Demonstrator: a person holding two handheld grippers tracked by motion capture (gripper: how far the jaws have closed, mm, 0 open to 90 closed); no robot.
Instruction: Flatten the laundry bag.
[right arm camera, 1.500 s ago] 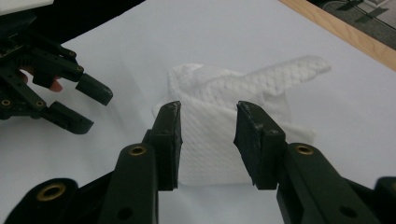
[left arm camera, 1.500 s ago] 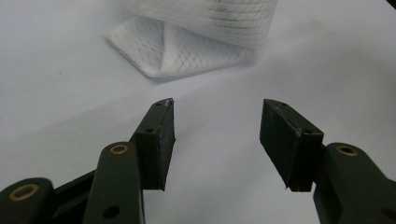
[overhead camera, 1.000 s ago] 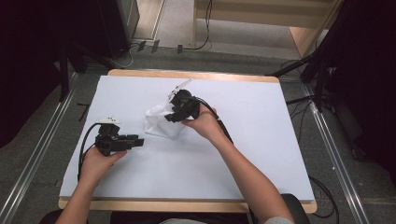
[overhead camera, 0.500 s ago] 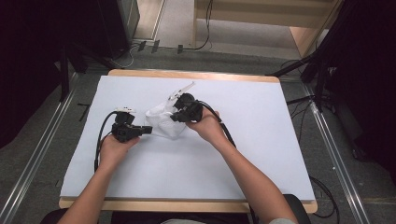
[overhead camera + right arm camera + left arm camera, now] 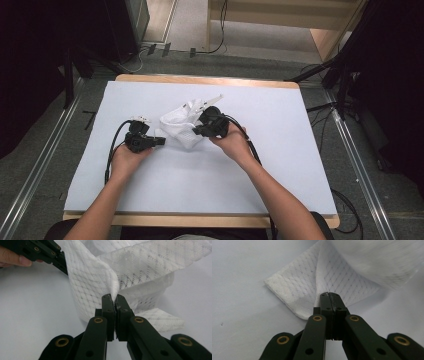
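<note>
Now both grippers are clamped on the white mesh cloth (image 5: 182, 126) mid-table; the left gripper (image 5: 329, 295) bites its near-left corner, the right gripper (image 5: 113, 298) a raised fold at its right; pulled apart hard, I'd guess that thin pinch slips free.

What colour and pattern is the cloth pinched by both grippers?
White mesh cloth with rows of tiny holes, clearest in the right gripper view.
</note>
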